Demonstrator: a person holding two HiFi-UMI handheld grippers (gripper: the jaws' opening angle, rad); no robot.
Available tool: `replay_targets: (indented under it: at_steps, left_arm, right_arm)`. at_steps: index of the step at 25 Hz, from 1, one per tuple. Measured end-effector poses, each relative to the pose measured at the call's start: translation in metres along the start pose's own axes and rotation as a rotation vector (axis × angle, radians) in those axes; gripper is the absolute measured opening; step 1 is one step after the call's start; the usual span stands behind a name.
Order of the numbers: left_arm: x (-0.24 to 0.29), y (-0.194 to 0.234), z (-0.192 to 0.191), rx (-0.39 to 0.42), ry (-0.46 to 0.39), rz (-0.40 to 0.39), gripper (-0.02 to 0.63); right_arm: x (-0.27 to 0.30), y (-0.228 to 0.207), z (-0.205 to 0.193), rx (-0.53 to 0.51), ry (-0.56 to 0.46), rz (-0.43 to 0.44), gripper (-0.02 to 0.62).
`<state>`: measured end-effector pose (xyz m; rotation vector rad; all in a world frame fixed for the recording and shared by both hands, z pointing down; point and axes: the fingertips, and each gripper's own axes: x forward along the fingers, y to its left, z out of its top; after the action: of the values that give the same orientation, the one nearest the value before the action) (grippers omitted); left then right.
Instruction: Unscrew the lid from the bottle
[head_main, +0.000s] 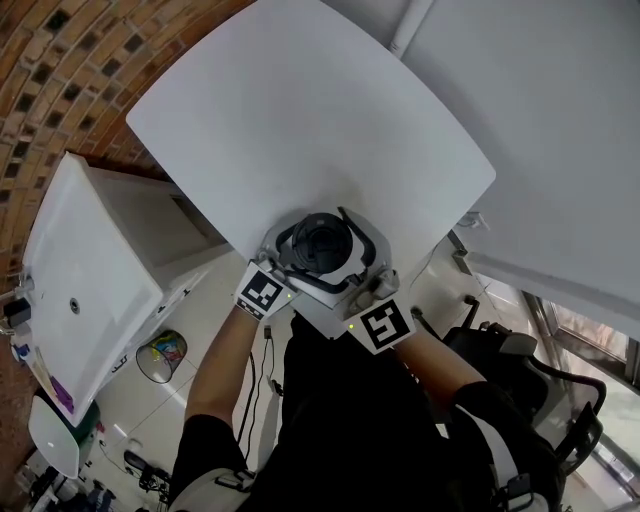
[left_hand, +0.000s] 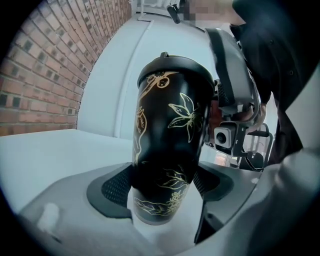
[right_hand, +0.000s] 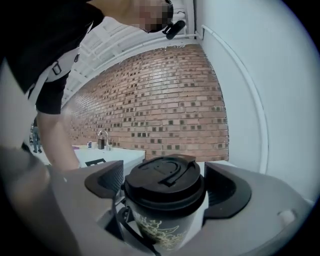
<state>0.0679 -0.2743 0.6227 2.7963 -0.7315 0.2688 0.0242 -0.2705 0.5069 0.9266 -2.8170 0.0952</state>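
A black bottle (left_hand: 170, 130) with gold flower print and a black lid (right_hand: 164, 182) stands upright at the near edge of the white table (head_main: 300, 110). My left gripper (left_hand: 162, 187) is shut on the bottle's lower body, its pads pressing both sides. My right gripper (right_hand: 165, 187) stands open around the lid, and a thin gap shows at the left pad. In the head view both grippers meet at the bottle (head_main: 322, 243), the left gripper (head_main: 296, 262) from the lower left and the right gripper (head_main: 350, 268) from the lower right.
A white counter with a sink (head_main: 90, 290) stands left of the table, against a brick wall (head_main: 60, 60). A small bin (head_main: 162, 357) sits on the floor. A dark chair (head_main: 520, 370) is at the right. A white wall panel (head_main: 560, 130) runs along the far right.
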Motion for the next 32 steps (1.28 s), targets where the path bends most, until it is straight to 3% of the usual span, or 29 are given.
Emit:
replay_targets:
  at_steps: [3, 6, 16, 19, 25, 32]
  left_arm:
    - [0.000, 0.000, 0.000, 0.001, 0.001, 0.000, 0.391]
    - [0.000, 0.000, 0.000, 0.003, 0.002, 0.001, 0.391]
    - [0.001, -0.002, -0.001, 0.005, 0.010, -0.013, 0.391]
    - [0.002, -0.001, -0.001, 0.003, 0.013, -0.018, 0.391]
    - [0.001, -0.002, -0.001, 0.004, 0.017, -0.020, 0.391]
    - [0.001, -0.001, -0.002, 0.002, 0.015, -0.015, 0.391]
  right_arm:
    - [0.005, -0.004, 0.001, -0.016, 0.008, -0.003, 0.456]
    - [0.005, -0.002, 0.003, -0.029, 0.008, 0.051, 0.454]
    - [0.000, 0.012, 0.001, -0.115, 0.035, 0.478, 0.462]
    - [-0.001, 0.014, 0.001, -0.134, 0.062, 0.553, 0.463]
    - [-0.005, 0.013, 0.017, -0.042, 0.018, 0.544, 0.463]
    - [-0.010, -0.013, 0.039, 0.237, -0.108, 0.430, 0.463]
